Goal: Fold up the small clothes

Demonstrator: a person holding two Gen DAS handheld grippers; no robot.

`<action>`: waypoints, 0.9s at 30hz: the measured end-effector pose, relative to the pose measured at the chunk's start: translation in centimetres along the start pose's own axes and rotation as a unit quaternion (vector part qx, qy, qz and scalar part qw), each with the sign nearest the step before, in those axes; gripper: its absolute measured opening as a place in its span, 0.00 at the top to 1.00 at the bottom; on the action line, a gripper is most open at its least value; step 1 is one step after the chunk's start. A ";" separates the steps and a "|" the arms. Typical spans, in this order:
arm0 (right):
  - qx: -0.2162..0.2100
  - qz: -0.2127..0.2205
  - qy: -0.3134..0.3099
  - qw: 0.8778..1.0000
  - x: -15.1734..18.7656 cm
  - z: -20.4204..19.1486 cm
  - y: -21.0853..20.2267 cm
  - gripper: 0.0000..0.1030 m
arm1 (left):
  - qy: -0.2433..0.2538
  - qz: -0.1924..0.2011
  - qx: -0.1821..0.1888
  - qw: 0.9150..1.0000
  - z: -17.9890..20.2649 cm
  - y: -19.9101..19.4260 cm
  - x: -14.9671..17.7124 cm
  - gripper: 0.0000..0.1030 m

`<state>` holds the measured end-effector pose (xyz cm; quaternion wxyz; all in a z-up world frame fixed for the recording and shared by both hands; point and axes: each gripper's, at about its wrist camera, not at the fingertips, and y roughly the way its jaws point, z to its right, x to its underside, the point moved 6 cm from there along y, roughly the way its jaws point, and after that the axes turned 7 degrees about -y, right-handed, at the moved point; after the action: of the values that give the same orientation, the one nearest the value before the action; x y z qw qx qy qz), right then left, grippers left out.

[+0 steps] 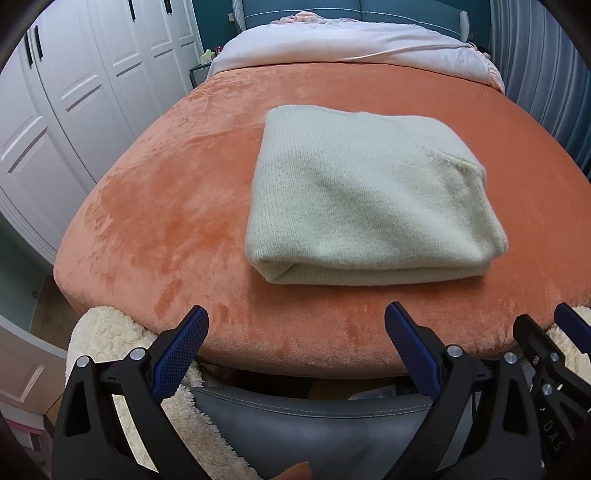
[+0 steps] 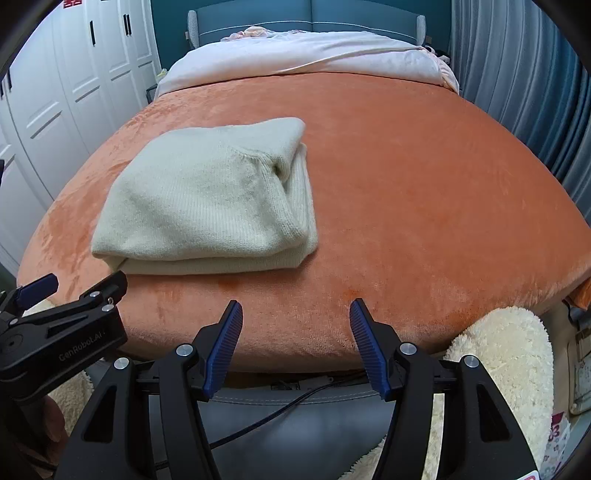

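Note:
A cream knitted sweater [image 1: 365, 199] lies folded into a thick rectangle on the orange plush bed cover [image 1: 166, 206]. It also shows in the right wrist view [image 2: 207, 206], left of centre. My left gripper [image 1: 295, 325] is open and empty, held back at the near edge of the bed, short of the sweater. My right gripper [image 2: 295, 314] is open and empty, also at the near edge, to the right of the sweater. The right gripper's side shows at the right edge of the left wrist view [image 1: 546, 350], and the left gripper shows at the left of the right wrist view [image 2: 62, 325].
White wardrobe doors [image 1: 74, 92] stand left of the bed. A pale quilt [image 1: 351, 48] lies bunched at the far end by a blue headboard [image 2: 310, 18]. Grey curtains [image 2: 517, 74] hang on the right. A fluffy cream throw [image 2: 498, 350] and a grey seat [image 1: 314, 428] are below the grippers.

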<state>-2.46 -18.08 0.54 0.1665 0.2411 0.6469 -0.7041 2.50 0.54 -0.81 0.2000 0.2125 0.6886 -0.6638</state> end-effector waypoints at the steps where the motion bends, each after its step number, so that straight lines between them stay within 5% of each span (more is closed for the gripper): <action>1: 0.002 -0.001 0.001 1.000 0.1 0.0 0.1 0.43 | 0.001 0.000 0.000 1.000 0.0 0.1 0.1 0.09; 27: 0.006 -0.003 -0.003 1.000 0.8 -0.9 0.5 0.42 | 0.009 0.021 0.006 1.000 1.1 -0.9 0.6 0.08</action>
<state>-2.73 -17.21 -0.33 0.1651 0.2381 0.6425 -0.7094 1.48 -0.54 -0.46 0.2059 0.2343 0.6816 -0.6619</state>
